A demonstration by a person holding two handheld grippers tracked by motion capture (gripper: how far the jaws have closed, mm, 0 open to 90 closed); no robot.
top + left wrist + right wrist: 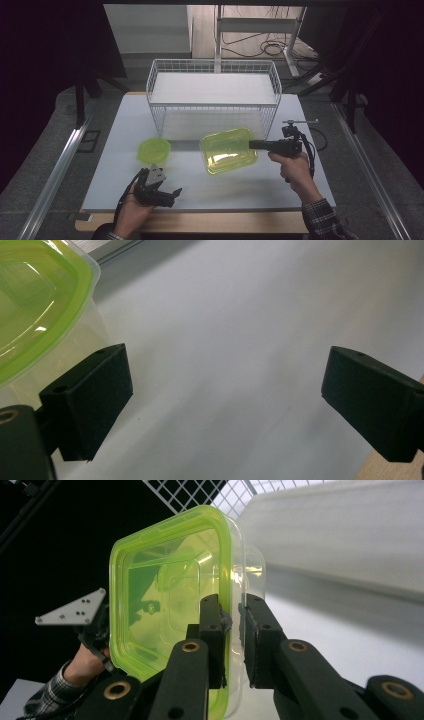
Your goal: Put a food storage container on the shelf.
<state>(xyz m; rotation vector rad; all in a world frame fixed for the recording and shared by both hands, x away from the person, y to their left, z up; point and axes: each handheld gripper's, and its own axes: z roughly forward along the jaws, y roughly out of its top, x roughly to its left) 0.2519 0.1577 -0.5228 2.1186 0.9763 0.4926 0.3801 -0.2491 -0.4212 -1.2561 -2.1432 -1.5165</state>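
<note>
- Right gripper [253,145] clamps the rectangular green-lidded container's [228,150] rim, lifting it off the counter [115,170].
- Left gripper [170,192] hangs wide apart, empty.
- Next, I'd guess: carry it into the wire basket [214,85].

High view looks forward and down from above the white tabletop [115,165], far off; left gripper view skims it close; right gripper view sits tight on the rectangular clear container with green lid [165,605], shared with high view [229,150]
</note>
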